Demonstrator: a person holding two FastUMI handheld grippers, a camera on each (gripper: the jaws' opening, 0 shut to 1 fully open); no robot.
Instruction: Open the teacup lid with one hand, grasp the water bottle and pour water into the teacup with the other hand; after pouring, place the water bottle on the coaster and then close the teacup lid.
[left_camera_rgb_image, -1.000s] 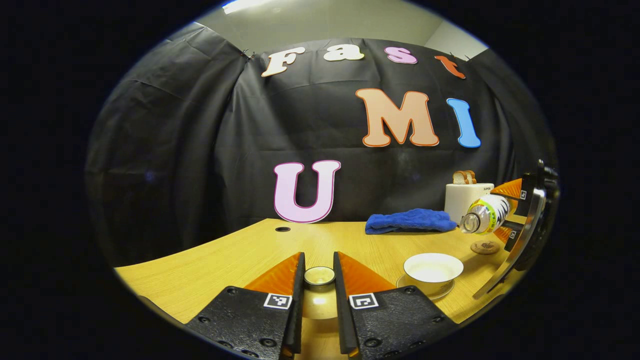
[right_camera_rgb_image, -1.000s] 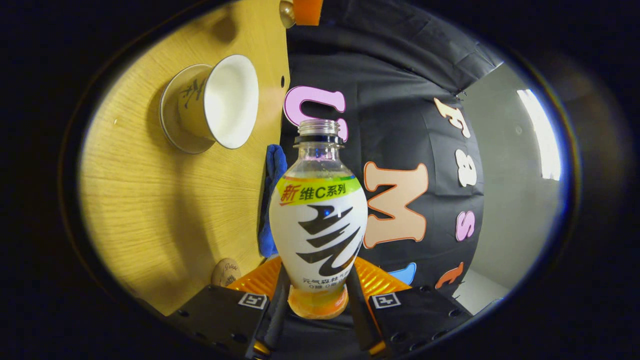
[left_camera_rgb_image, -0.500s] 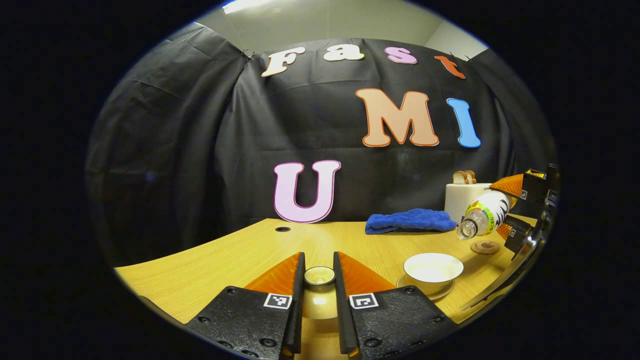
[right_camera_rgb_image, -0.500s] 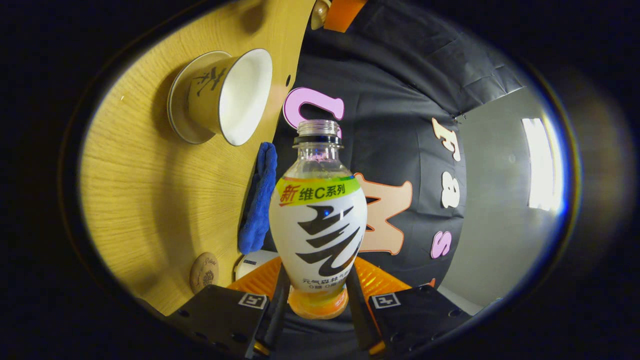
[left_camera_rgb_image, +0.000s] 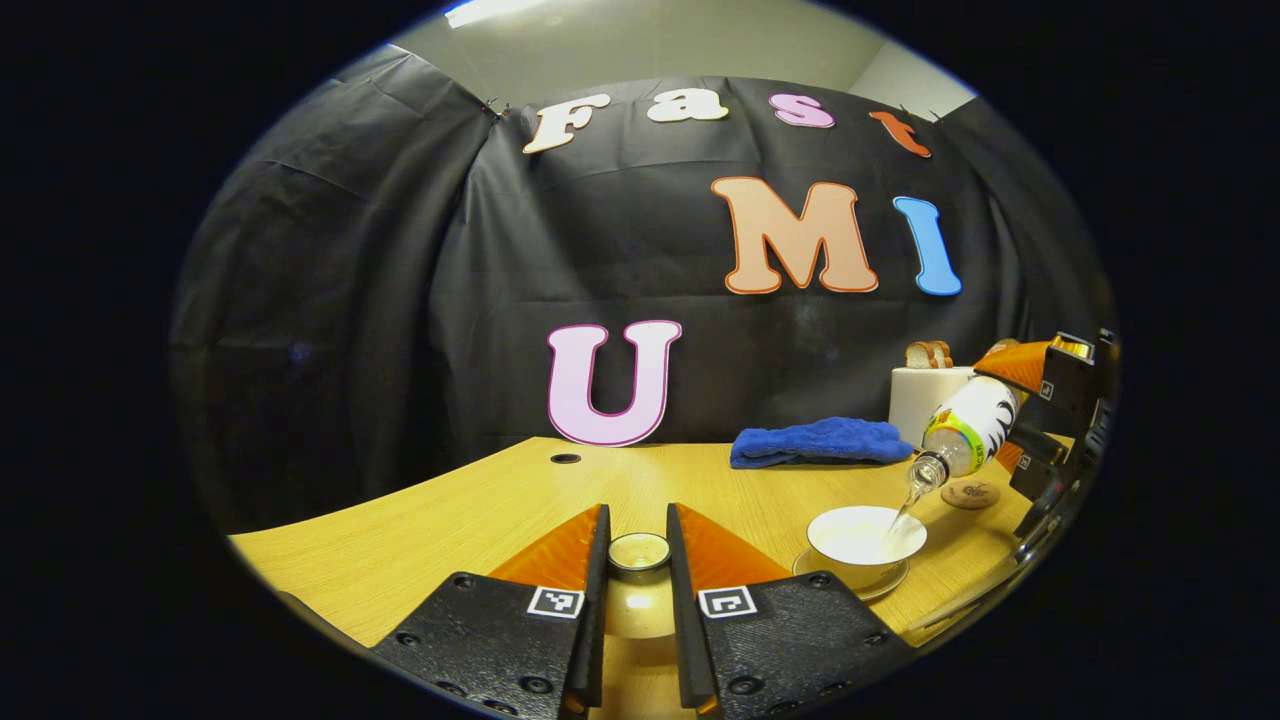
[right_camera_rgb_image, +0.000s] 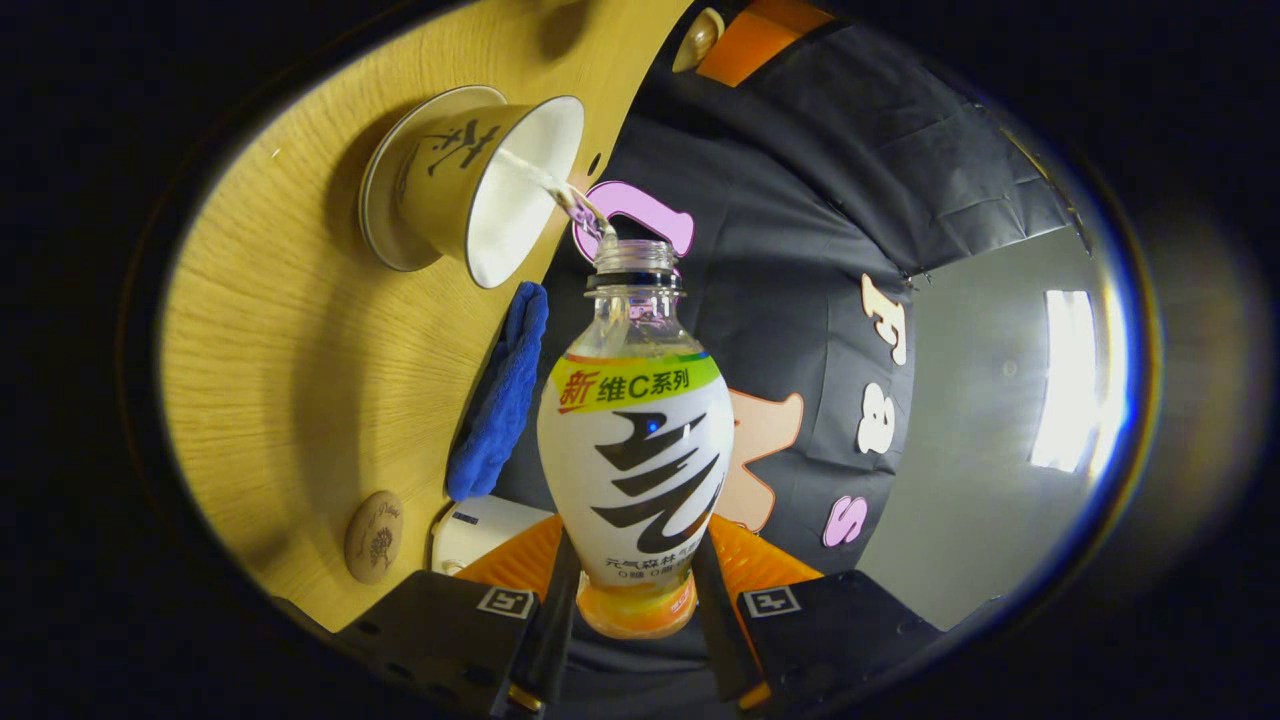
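The cup (left_camera_rgb_image: 866, 540) stands open on its saucer (left_camera_rgb_image: 885, 583) near the worktop's (left_camera_rgb_image: 440, 530) front edge. A thin stream runs into it from the tilted bottle (right_camera_rgb_image: 636, 440), gripped by the right tongs (right_camera_rgb_image: 634, 600). The left tongs (left_camera_rgb_image: 637, 560) clench the lid (left_camera_rgb_image: 638, 552) beside the cup. The coaster (left_camera_rgb_image: 970, 493) lies behind, a blue cloth (left_camera_rgb_image: 820, 441) nearer the back edge.

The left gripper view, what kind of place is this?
Probably a staged recording booth, not a real kitchen: black cloth wall behind a wooden table, with a toaster and blue towel set out like props.
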